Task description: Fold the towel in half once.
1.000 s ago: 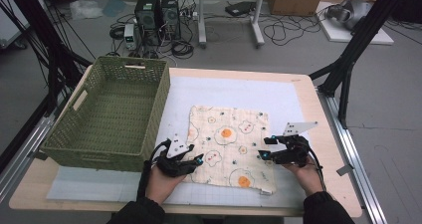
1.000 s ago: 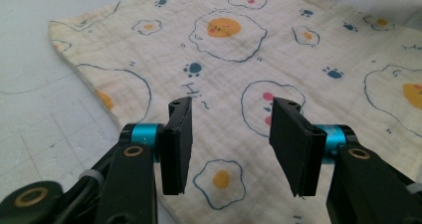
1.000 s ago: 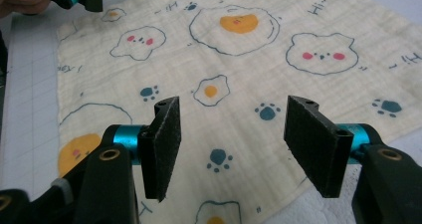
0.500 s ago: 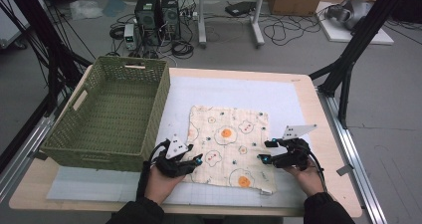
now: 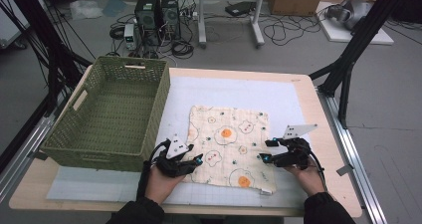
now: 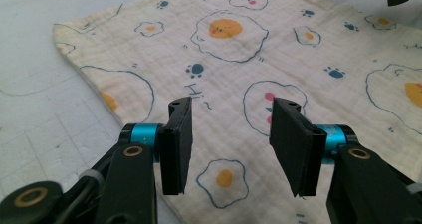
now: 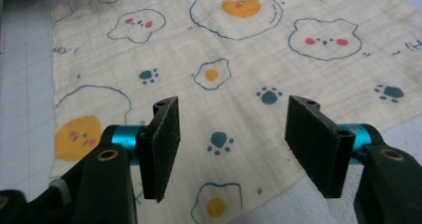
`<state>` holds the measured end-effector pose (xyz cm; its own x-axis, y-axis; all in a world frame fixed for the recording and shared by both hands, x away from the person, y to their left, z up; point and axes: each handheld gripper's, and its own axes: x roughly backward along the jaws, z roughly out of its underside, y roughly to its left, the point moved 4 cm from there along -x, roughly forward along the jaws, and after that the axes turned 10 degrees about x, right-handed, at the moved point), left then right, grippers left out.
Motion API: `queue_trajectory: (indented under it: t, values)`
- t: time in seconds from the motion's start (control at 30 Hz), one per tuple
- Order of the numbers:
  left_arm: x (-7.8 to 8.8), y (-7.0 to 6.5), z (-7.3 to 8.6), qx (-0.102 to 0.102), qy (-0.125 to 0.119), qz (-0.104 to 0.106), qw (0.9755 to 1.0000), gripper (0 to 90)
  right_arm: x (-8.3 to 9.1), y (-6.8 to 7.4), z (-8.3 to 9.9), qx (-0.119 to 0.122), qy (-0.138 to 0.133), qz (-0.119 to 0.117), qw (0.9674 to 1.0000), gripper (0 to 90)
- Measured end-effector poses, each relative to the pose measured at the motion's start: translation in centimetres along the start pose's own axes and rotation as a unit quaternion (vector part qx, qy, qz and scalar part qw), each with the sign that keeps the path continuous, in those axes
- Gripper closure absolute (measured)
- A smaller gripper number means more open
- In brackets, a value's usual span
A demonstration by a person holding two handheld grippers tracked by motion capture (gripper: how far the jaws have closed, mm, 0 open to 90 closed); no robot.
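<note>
Cloth [image 5: 228,147] lies flat and spread on the pale mat [image 5: 239,92], toward the near-right part of the table [image 5: 306,92]; cream fabric, printed with fried eggs, bear faces, blue paw marks; near right corner slightly turned up, rest looks smooth; its left edge sits just beside the basket, not touching as far as I can tell.

Left gripper [image 5: 195,160] is at the cloth's near left corner; jaws spread, nothing between them; in the left gripper view [image 6: 231,139] the pads hang over the cloth just inside its edge, with an egg print below the gap; whether the tips touch the fabric I can't tell; grey three-cornered plate on top faces up.

Right gripper [image 5: 264,151] is at the cloth's right edge, pointing left onto it; jaws spread, nothing pinched; right gripper view [image 7: 234,137] shows the pads over a paw print, with the cloth's edge running under the right pad and bare mat beyond; contact with the fabric unclear here too.

Both hands come in from the near table edge, dark sleeves at the wrists; grippers well apart, one at each side of the cloth.

Green woven basket [image 5: 74,134] stands on the left of the table, handle slots in the end walls; floor behind the table carries cables and computer towers [image 5: 157,10].
</note>
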<state>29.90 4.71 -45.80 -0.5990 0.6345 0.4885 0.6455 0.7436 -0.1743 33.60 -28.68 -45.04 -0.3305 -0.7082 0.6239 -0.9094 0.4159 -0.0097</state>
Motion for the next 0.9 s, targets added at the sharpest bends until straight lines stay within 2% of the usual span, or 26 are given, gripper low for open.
queue_trajectory:
  t: [0.17,0.3,0.43,0.6,0.7,0.77,0.83,0.9]
  values:
    - [0.1,-0.1,-0.4,-0.002,-0.001,-0.006,1.0,53.6,0.1,-0.8,-0.1,-0.004,0.001,0.003,1.0,38.2]
    - [-0.3,0.1,-1.7,0.001,-0.005,-0.011,0.9999,55.5,0.5,-2.0,-0.8,-0.006,-0.001,0.012,0.9999,38.4]
    - [-1.5,0.3,-3.3,0.0,-0.005,-0.014,0.9999,57.3,0.7,-3.7,-1.9,-0.001,0.001,0.022,0.9997,38.7]
    - [-3.6,1.0,-5.3,0.003,-0.004,-0.028,0.9996,59.5,0.8,-6.1,-3.4,-0.003,0.009,0.035,0.9993,39.2]
    - [-5.0,1.8,-6.5,0.015,-0.009,-0.047,0.9987,60.9,0.7,-7.5,-4.2,-0.006,0.012,0.045,0.9989,40.2]
    - [-5.7,2.6,-6.9,0.032,-0.004,-0.062,0.9975,63.1,0.3,-8.3,-4.2,-0.008,0.02,0.054,0.9983,43.6]
    - [-6.2,3.6,-6.8,0.047,-0.005,-0.081,0.9956,65.3,-0.2,-8.9,-3.7,-0.017,0.03,0.061,0.9976,44.8]
    - [-6.7,4.6,-6.4,0.067,0.007,-0.091,0.9935,67.1,-1.0,-9.4,-3.2,-0.025,0.043,0.06,0.9969,46.1]
